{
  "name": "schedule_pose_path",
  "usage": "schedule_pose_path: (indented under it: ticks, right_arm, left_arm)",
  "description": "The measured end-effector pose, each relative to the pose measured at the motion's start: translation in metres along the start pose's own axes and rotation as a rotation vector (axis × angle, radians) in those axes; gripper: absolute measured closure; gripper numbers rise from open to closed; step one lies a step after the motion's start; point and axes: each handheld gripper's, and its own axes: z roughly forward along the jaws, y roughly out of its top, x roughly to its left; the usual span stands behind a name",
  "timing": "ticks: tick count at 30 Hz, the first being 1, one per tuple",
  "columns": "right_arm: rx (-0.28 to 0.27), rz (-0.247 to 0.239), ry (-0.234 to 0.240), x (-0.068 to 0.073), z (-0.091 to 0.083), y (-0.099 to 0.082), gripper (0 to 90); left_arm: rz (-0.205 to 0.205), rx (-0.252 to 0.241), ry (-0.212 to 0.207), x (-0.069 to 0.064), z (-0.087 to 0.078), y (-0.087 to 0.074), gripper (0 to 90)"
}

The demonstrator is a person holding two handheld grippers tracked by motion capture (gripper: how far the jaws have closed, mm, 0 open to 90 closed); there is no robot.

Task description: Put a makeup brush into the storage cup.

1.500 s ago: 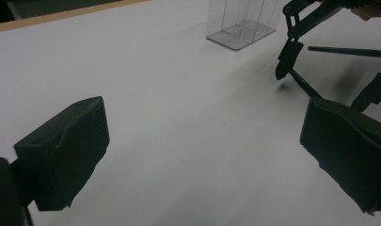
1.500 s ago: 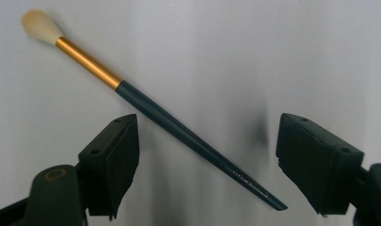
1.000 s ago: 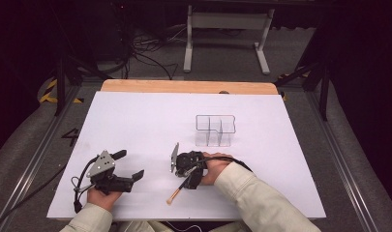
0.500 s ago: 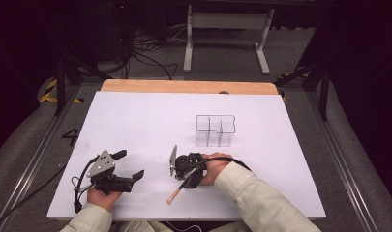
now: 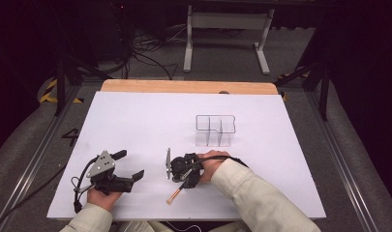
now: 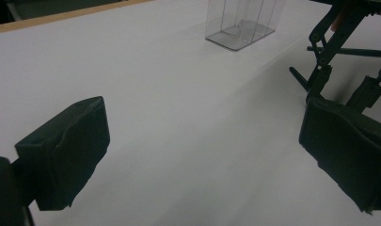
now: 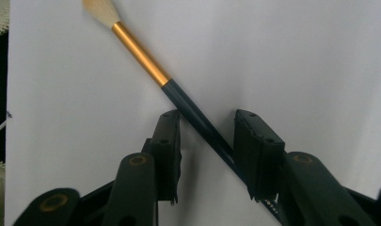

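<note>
A make-up brush (image 7: 141, 54) with pale bristles, a gold ferrule and a dark handle lies on the white table (image 5: 145, 121) near the front edge. From above it is a slim stick, the brush (image 5: 176, 192). My right gripper (image 7: 207, 117) points down over it, and its jaws have just been closing, with the handle slanting across the gap between the pads. The handle grazes the pad corners without being clamped. My left gripper (image 5: 129, 165) rests to the left, open and holding nothing, its pads (image 6: 70, 146) wide apart.
A clear plastic organiser (image 5: 214, 129) with several compartments stands just behind my right hand; the left gripper view shows this organiser (image 6: 242, 23) far off, with the right gripper (image 6: 338, 47) at its right. A wooden strip (image 5: 184, 87) borders the table's far edge.
The right gripper's jaws have drawn closer around the brush handle. The left gripper and the organiser have not moved.
</note>
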Motion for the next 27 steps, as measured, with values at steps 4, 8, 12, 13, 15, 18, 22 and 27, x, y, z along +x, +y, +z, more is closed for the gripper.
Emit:
schedule_pose_path:
  ticks: [4, 8, 12, 13, 15, 18, 22, 27]
  right_arm:
    - [-0.013, 0.005, -0.001, 0.0, 0.0, -0.002, 68.9]
    - [-0.009, -0.012, 0.003, 0.001, -0.001, -0.003, 79.8]
    - [-0.004, -0.039, -0.008, 0.003, 0.0, -0.002, 82.9]
    - [-0.002, -0.05, -0.015, 0.004, 0.0, -0.001, 83.0]
    - [0.002, -0.056, -0.024, 0.006, 0.0, -0.001, 83.1]
    - [-0.003, -0.055, -0.037, 0.007, -0.002, -0.002, 83.2]
    - [-0.054, -0.043, -0.052, 0.007, -0.015, -0.008, 83.2]
    - [-0.121, -0.028, -0.068, 0.012, -0.035, -0.017, 83.2]
  left_arm:
    - [0.0, 0.002, -0.004, 0.0, 0.0, 0.0, 2.9]
    - [-0.003, 0.001, -0.003, 0.0, 0.0, 0.0, 2.9]
    - [-0.003, 0.002, -0.003, 0.0, 0.0, 0.0, 2.9]
    - [-0.003, 0.001, -0.003, 0.0, 0.0, 0.0, 2.9]
    - [-0.002, 0.0, -0.002, 0.0, 0.0, 0.0, 2.9]
    - [0.001, 0.0, -0.001, 0.001, 0.0, 0.0, 2.9]
    - [0.001, 0.0, -0.001, 0.001, 0.0, 0.0, 2.9]
    - [-0.005, 0.007, -0.002, 0.0, 0.0, 0.0, 3.1]
